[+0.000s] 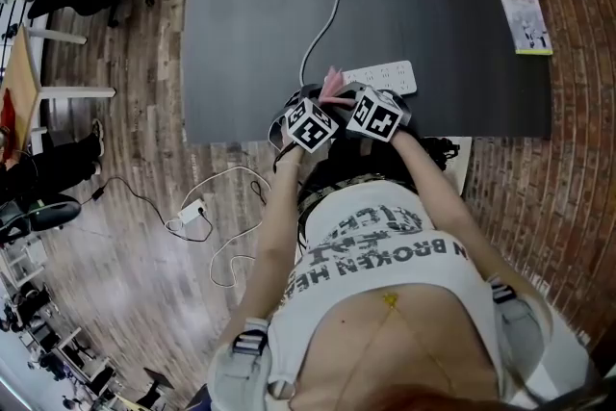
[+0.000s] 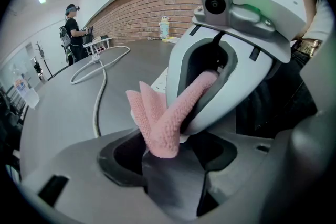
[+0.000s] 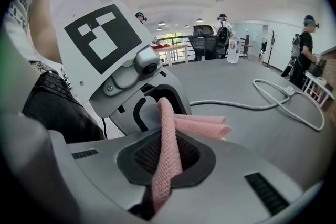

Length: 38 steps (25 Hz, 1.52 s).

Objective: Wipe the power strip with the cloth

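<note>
- Across the upper half of the head view lies the dark table (image 1: 462,5). The white power strip (image 1: 385,75) sits near its lower edge, at frame centre.
- Just below the strip, the left gripper (image 2: 167,168) and right gripper (image 3: 164,176) sit close together, each clamped tight on the pink cloth (image 2: 168,118).
- The step looks like readying the cloth. The next move calls for lowering it onto the strip and dragging it lengthwise.
</note>
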### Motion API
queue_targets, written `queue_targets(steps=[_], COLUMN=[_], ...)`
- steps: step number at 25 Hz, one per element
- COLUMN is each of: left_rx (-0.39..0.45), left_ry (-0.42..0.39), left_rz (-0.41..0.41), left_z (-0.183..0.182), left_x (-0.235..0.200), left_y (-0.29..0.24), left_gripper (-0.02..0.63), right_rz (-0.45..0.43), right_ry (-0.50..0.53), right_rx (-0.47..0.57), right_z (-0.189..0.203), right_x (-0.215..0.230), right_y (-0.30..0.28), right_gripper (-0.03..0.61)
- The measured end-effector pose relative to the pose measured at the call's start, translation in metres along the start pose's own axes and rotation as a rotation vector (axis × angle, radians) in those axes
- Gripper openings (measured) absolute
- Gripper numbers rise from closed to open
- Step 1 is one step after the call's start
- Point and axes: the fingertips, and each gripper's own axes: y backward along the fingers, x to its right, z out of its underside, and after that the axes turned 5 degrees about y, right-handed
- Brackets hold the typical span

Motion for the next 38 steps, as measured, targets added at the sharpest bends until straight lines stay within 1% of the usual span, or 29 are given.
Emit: queue_targets(steps=[7,15,23,38], left_rx=[-0.004,-0.006,-0.008,-0.008], left_ry=[0.001,0.001,0.000,0.002], left_rz=[0.003,0.002,0.004,0.003], left_z=[0.000,0.000,0.000,0.000], left_x=[0.000,0.000,0.000,0.000], left_y=[0.000,0.000,0.000,-0.001], left_gripper=[0.265,0.265,0.265,0.265], right_rz=[0.018,0.031,0.064,0.112], right_ry=[0.005,0.001,-0.041,-0.112], right_rx=[0.008,-0.007,-0.009,0.011], right_z=[0.000,0.005,0.019,0.034], right_x=[0.000,0.003,0.012,0.020], right_y=[0.000,0.005,0.017,0.031], right_gripper=[0.017,0.017,0.017,0.017])
